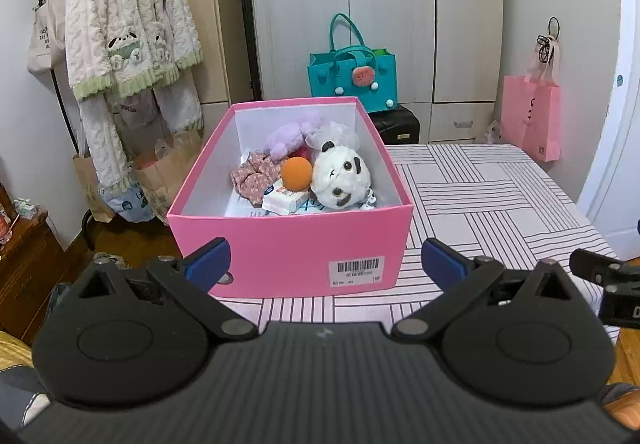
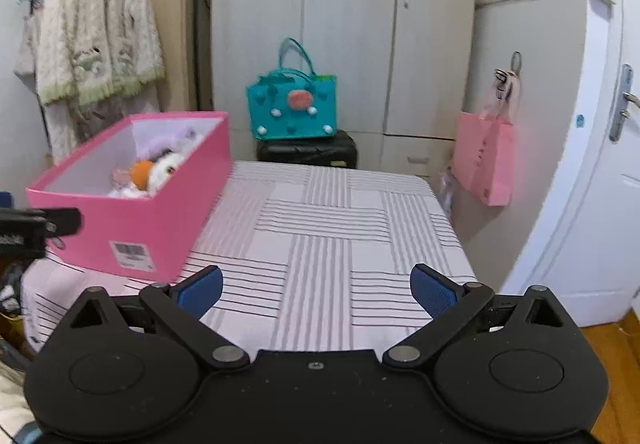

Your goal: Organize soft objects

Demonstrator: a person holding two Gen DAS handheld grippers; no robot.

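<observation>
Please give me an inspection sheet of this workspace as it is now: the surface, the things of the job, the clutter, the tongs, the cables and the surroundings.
Surface: striped cloth on the table, bare beside the box.
Job's things: pink box open, at the table's left side; inside lie a panda plush, orange ball, purple plush, floral scrunchie and a small white packet.
Clutter: nothing seen on the cloth.
Tongs: left tongs open, empty, facing the box; right tongs open, empty, over bare cloth.
Cables: nothing seen.
Surroundings: wardrobe, teal bag on a black case, pink bag, hanging fleece clothes.
</observation>
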